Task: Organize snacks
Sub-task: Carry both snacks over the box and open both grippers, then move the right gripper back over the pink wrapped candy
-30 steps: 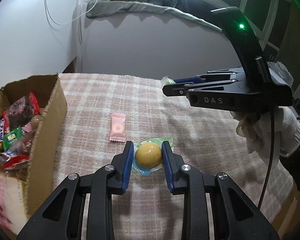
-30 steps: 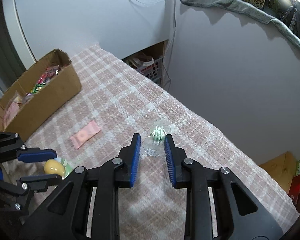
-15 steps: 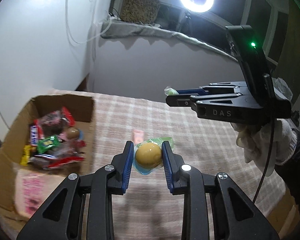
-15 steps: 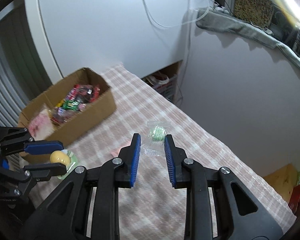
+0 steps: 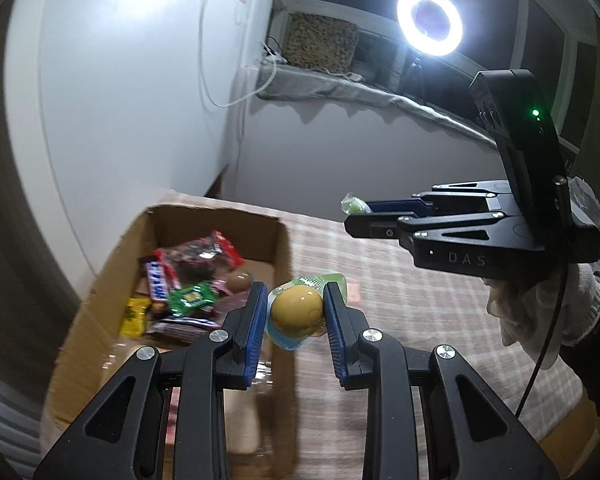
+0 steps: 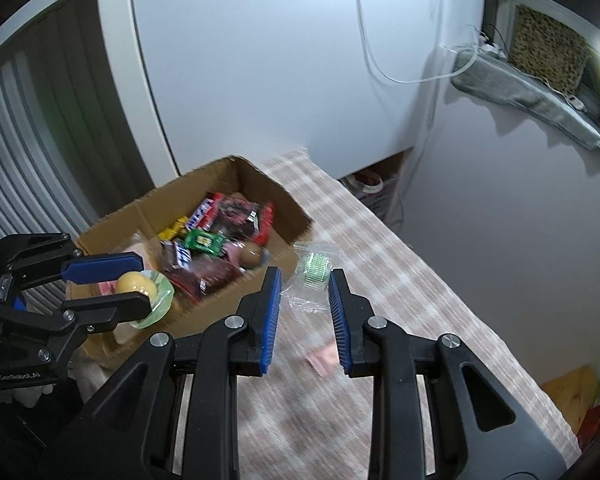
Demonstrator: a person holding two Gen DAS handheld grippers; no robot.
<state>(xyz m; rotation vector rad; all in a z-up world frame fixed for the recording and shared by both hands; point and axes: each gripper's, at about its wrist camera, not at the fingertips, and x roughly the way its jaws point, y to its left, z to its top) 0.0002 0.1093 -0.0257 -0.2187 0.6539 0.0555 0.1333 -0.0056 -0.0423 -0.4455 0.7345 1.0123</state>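
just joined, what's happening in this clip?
A person is sorting snacks with a handheld gripper in each hand. The left gripper is shut on a yellow egg-shaped snack in a clear wrapper; the right gripper is shut on a clear packet with a green candy. Both are held in the air near the cardboard box, which already holds assorted snacks. A pink packet lies on the checked tablecloth.

The left gripper (image 5: 295,316) — black arms with blue ribbed pads — points downward at a slant, and its pads press on both sides of a round yellow snack in a clear wrapper (image 5: 298,312). The right gripper (image 6: 305,305) is tilted down too, pads nearly together on a clear packet with a green sweet (image 6: 315,268). A hand in a white knit glove (image 5: 540,304) carries it.
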